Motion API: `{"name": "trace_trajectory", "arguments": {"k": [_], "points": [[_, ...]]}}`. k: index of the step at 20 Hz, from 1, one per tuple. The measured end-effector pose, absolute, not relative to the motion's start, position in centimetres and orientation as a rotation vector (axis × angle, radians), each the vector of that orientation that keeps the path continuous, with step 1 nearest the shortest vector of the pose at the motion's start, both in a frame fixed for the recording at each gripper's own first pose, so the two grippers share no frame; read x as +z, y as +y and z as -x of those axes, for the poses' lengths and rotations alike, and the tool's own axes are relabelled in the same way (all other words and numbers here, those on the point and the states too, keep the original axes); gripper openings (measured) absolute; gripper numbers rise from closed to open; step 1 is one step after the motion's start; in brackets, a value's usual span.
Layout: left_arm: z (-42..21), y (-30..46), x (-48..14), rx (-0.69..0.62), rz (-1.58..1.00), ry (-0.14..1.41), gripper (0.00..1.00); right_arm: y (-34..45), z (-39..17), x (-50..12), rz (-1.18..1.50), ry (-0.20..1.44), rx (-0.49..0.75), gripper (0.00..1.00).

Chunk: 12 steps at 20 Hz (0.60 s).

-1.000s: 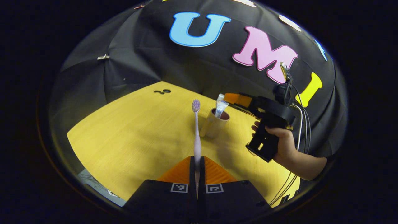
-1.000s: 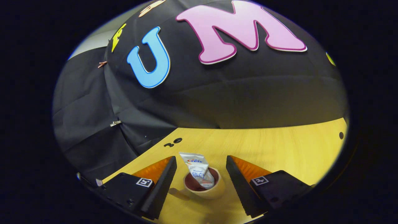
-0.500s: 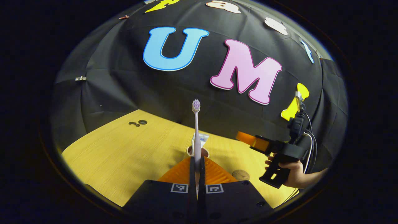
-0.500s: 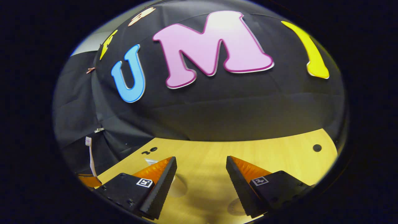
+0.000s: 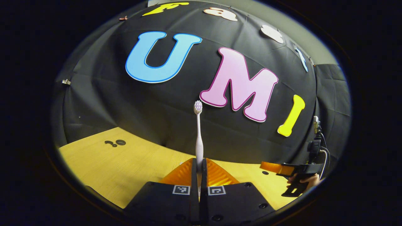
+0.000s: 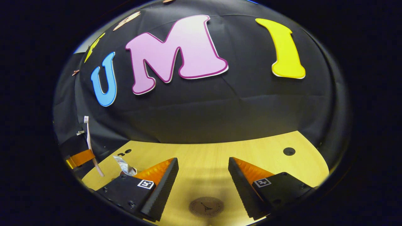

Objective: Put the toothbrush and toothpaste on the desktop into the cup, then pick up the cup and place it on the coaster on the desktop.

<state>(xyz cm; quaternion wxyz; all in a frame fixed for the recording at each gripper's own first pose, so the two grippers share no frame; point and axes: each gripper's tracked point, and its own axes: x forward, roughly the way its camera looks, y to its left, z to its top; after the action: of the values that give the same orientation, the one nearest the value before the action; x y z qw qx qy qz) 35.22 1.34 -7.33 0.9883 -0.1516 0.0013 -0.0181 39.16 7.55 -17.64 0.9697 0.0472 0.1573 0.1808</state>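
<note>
Left gripper view: wooden surface (image 5: 125, 169) below; left gripper (image 5: 199, 169) clamped on toothbrush (image 5: 198, 138), bristles up, prob. for dropping handle-first into cup. Right gripper (image 6: 203, 175) w/ fingers apart, holding nothing, hovering over round coaster (image 6: 206, 206), likely waiting for cup transfer. Toothpaste tube (image 6: 125, 165) upright at right gripper view's left edge; cup itself not discernible.

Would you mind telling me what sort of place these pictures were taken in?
Probably a staged recording booth rather than a real bathroom: a black cloth wall backs a bare wooden desktop, where a coaster lies and the left gripper holds a toothbrush.
</note>
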Motion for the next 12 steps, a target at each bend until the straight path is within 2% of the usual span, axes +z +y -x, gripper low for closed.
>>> {"name": "trace_trajectory", "arguments": {"k": [12], "points": [[-39.7, 1.7, -12.5, -0.017, 0.221, -0.084, 0.08, 2.1, -39.2, -20.7, -0.094, 0.333, 0.286, 0.98]]}}
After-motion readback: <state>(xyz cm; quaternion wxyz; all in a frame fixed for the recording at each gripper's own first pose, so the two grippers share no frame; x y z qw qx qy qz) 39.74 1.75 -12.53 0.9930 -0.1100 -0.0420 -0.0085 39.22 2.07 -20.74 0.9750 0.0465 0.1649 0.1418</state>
